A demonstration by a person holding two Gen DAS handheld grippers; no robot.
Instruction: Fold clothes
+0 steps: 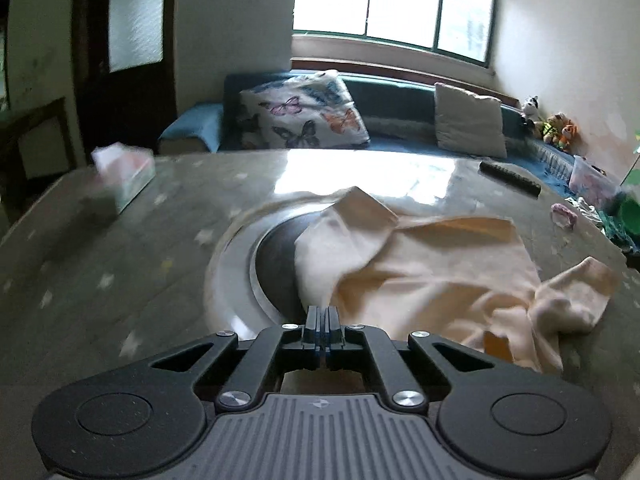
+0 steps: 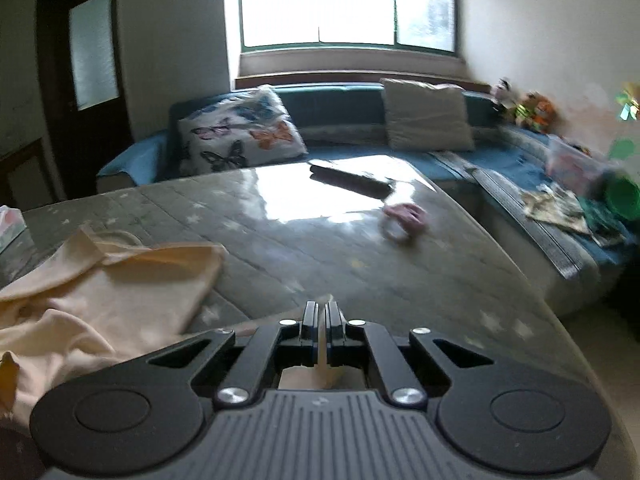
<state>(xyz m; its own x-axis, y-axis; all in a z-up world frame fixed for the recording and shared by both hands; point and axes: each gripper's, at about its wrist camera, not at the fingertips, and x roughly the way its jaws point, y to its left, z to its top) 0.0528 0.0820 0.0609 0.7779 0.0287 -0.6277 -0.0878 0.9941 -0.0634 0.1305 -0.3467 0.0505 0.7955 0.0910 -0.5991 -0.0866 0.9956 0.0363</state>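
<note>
Left gripper (image 1: 321, 312): jaws together, clamped on an edge of the cream garment (image 1: 420, 276). Right gripper (image 2: 321, 306): jaws likewise pinched on a cream fold showing between the fingers. Garment lies rumpled mid-table (image 1: 120, 280), partly over a round inset plate (image 1: 240, 264); its bulk runs right of the left gripper and left of the right gripper, so it spans between both hands. Tissue box (image 1: 124, 170) at far left edge. No legible writing or labels
</note>
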